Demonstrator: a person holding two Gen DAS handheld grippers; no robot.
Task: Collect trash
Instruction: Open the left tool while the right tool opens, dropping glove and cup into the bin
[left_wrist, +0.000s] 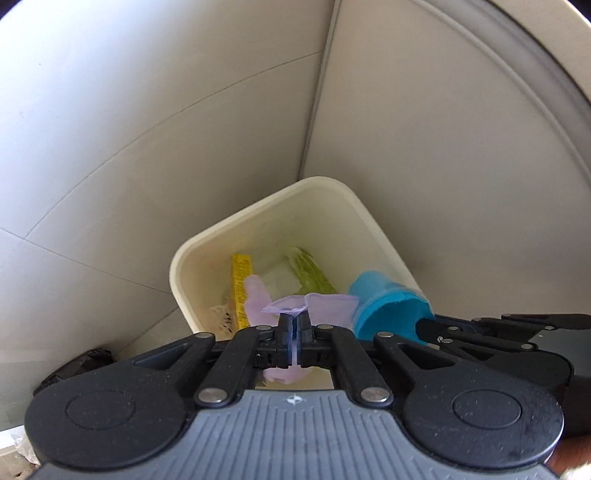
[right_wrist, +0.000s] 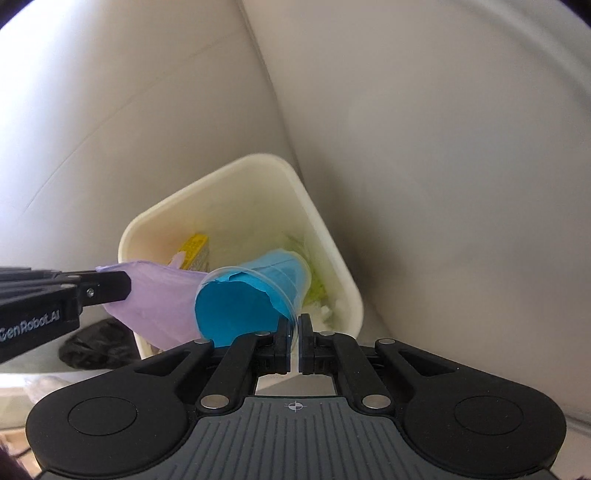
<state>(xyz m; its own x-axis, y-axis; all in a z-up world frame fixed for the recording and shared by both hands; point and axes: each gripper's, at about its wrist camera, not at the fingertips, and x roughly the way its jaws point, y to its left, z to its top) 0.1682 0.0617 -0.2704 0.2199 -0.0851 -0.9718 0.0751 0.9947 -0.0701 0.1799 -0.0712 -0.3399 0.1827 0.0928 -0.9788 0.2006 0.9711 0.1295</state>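
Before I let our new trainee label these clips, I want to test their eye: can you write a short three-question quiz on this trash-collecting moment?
1. True or false: the left hand-held gripper is shut on the purple paper.
2. What does the right hand-held gripper hold?
A. a yellow box
B. the clear cup with blue paper inside
C. a black bag
3. Fill in: both held items hang above the open cream ____.

Key
1. True; the paper is pinched between its fingers.
2. B; the fingers pinch the cup's clear rim.
3. bin, which already holds a yellow box and green wrapping.
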